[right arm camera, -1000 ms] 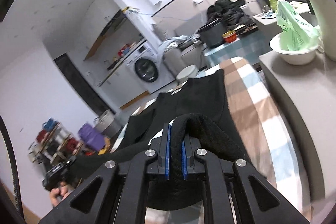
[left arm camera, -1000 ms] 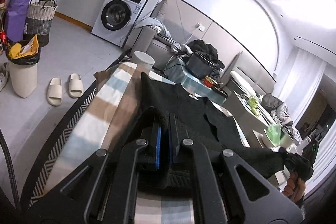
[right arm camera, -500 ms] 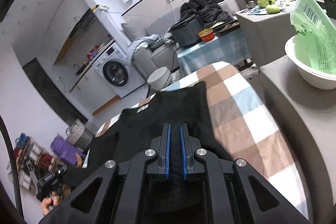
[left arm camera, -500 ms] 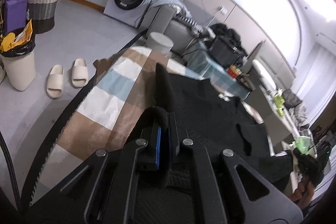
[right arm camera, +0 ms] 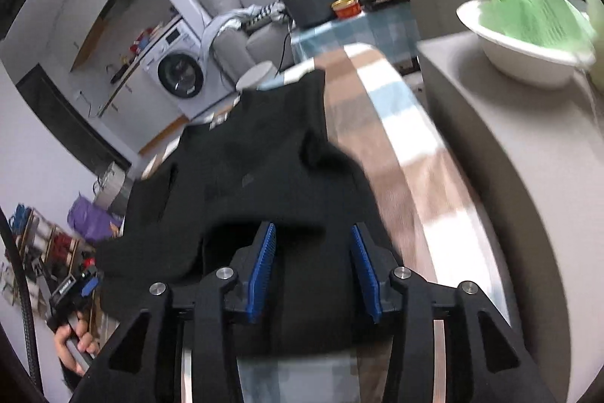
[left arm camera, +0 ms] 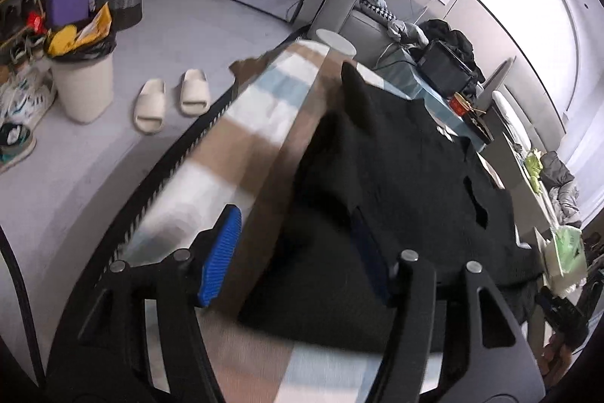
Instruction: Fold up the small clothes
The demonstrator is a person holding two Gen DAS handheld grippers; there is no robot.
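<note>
One black knit garment (left arm camera: pixel 407 184) lies spread on the checked cloth (left arm camera: pixel 241 138) that covers the surface, its fabric dark and finely textured, with a folded layer bunched along the near hem. A pointed corner of it stands up at the far end, ahead of the left gripper (left arm camera: pixel 298 267). The left gripper has its jaws spread wide and holds nothing; one blue pad sits over bare cloth, the other over the garment's near edge. The right gripper (right arm camera: pixel 315 270) likewise has its jaws parted and empty, both pads above the garment's near hem (right arm camera: pixel 302 320).

Counted: one garment, two grippers, one pair of slippers (left arm camera: pixel 171 99) on the floor, one white bowl (right arm camera: pixel 524 48).

Bare checked cloth shows beside each jaw's outer side. A grey counter (right arm camera: pixel 502 153) closely borders the cloth beyond the right gripper.
</note>
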